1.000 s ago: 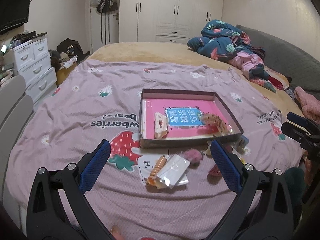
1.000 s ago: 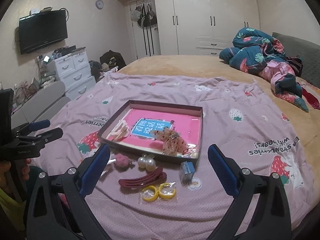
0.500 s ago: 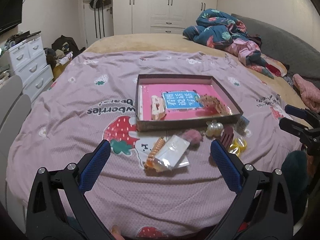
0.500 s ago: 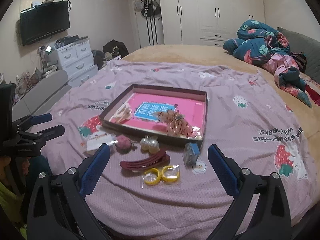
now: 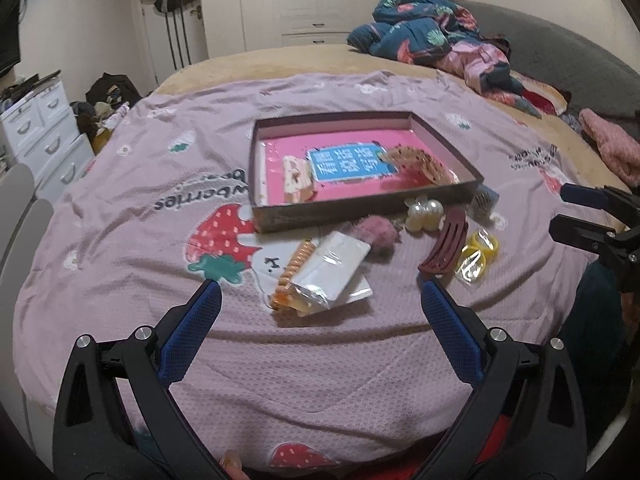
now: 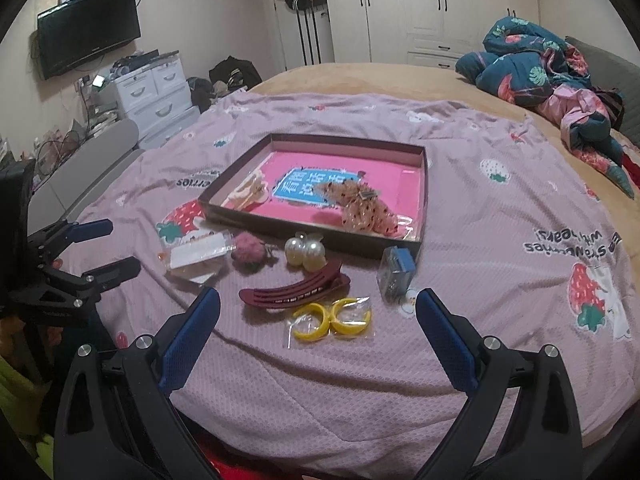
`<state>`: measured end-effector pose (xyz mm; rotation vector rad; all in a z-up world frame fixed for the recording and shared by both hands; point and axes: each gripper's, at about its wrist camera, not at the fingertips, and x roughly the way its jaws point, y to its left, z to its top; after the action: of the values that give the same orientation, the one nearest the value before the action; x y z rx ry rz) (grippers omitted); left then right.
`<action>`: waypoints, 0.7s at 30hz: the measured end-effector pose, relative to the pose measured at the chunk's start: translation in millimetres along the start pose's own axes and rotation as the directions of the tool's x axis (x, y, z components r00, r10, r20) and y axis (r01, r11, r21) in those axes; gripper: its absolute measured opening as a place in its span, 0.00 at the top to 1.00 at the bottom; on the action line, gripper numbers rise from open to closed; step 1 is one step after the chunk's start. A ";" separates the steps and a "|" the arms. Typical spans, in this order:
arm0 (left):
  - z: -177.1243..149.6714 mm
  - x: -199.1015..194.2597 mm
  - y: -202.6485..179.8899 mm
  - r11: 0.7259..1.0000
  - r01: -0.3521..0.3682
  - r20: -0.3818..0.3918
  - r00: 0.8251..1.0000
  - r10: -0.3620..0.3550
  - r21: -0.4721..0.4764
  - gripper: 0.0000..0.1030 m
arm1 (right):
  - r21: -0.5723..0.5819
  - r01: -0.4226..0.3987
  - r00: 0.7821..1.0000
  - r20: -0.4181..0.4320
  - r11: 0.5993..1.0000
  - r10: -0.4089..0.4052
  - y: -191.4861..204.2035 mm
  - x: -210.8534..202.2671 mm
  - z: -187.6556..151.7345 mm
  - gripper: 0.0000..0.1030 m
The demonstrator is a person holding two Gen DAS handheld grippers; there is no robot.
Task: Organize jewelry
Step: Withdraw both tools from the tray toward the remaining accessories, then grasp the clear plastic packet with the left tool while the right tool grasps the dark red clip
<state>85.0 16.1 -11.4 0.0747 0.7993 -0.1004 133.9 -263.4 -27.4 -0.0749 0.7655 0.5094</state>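
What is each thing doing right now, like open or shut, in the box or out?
left gripper: open, empty.
right gripper: open, empty.
box: open, no lid.
dotted bow: in box.
dark red hair clip: outside, on blanket.
yellow hoops: outside, in bag.
pearl clip: outside, beside box.

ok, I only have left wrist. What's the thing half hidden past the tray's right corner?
Observer: On right wrist it's a small clear box with a blue insert, on the blanket just outside the tray.
Operator: Right gripper, what's it lined up on? I only see it side-on.
Observer: The right gripper is wide open and holds nothing. The maroon hair clip and the bagged yellow hoop earrings lie just ahead, between its fingers.
Operator: Does the dotted bow in the tray have hardware?
Observer: Yes, the dotted bow has a small dark clip on top.
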 end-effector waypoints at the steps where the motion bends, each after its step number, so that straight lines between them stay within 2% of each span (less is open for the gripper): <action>1: -0.7 2.9 -1.5 1.000 0.003 -0.007 1.000 -0.003 0.006 0.09 | 0.002 -0.004 1.000 -0.006 1.000 0.004 -0.5 2.5 -0.9 0.05; 8: 0.3 21.1 -7.6 0.998 0.026 -0.033 0.999 -0.024 0.053 0.18 | 0.016 -0.047 0.997 -0.061 0.999 0.048 -4.2 27.1 -4.0 0.05; 11: 3.8 33.2 -8.4 0.995 0.004 -0.047 0.999 0.000 0.098 0.21 | 0.035 -0.065 0.994 -0.089 0.997 0.068 -5.9 39.2 -2.9 0.06; 13: 5.9 41.3 -7.2 0.993 0.019 -0.065 0.998 -0.011 0.113 0.27 | 0.036 -0.073 0.991 -0.109 0.997 0.076 -6.5 48.8 -1.8 0.13; 17: 10.2 51.0 -6.2 0.991 0.044 -0.090 0.995 -0.033 0.126 0.27 | 0.024 -0.074 0.988 -0.137 0.997 0.076 -4.0 63.9 1.1 0.18; 21: 13.6 59.8 -14.3 0.983 0.064 -0.107 0.993 -0.046 0.174 0.32 | 0.023 -0.083 0.984 -0.159 0.996 0.086 -2.7 78.4 4.8 0.24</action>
<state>134.4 -3.2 -45.3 0.2281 0.8939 -0.2216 185.7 -232.2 -77.4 -0.0688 0.9329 0.5827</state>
